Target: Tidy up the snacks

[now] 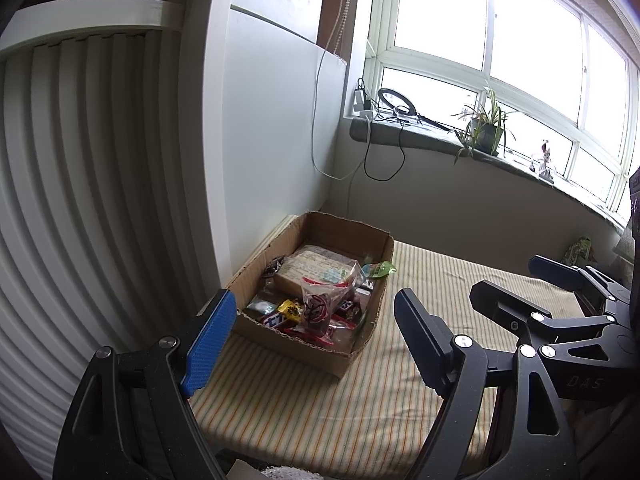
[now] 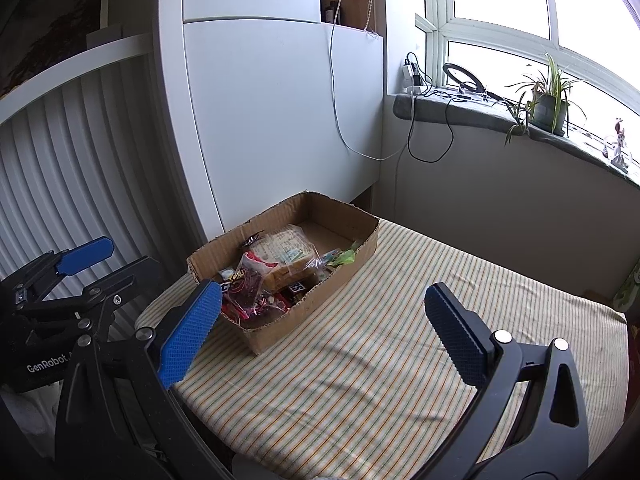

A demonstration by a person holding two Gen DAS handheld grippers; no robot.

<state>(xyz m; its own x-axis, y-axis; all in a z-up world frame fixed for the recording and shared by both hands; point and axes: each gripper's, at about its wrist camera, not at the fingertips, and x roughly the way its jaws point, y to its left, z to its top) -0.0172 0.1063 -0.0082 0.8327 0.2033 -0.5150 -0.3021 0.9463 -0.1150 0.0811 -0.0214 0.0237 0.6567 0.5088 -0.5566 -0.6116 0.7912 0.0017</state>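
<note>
Setting: a table under a striped cloth [image 1: 340, 400], filling the lower half of both views, pushed against a white cabinet [image 2: 280, 120] and a wall below a window.

Box: an open cardboard box [image 1: 280, 344] sits on the cloth at centre frame in the left wrist view, its far end near the corner where cabinet and wall meet; in the right wrist view the same box [image 2: 280, 332] lies centre-left.

Snacks: all of the wrapped snacks seen lie inside the box. A clear bag with red print [image 1: 320, 304] stands tallest near the box's near end, a flat tan packet [image 1: 312, 268] lies behind it, a yellow wrapper [image 1: 290, 310] sits just beside the bag, and a green wrapper [image 1: 380, 269] pokes over the right rim.

Left gripper [image 1: 316, 344]: fingers spread wide and released, holding nothing, framing the box from the lower foreground; it also shows at the left edge of the right wrist view [image 2: 108, 268], likewise parted.

Right gripper [image 2: 324, 332]: fingers spread apart, gripping nothing, above the bare cloth to the right of the box; seen at the right edge of the left wrist view [image 1: 520, 280].

Windowsill: upper right of both views, carrying a potted plant [image 2: 550, 106], a ring light [image 2: 464, 78] and trailing cables [image 2: 424, 148].
</note>
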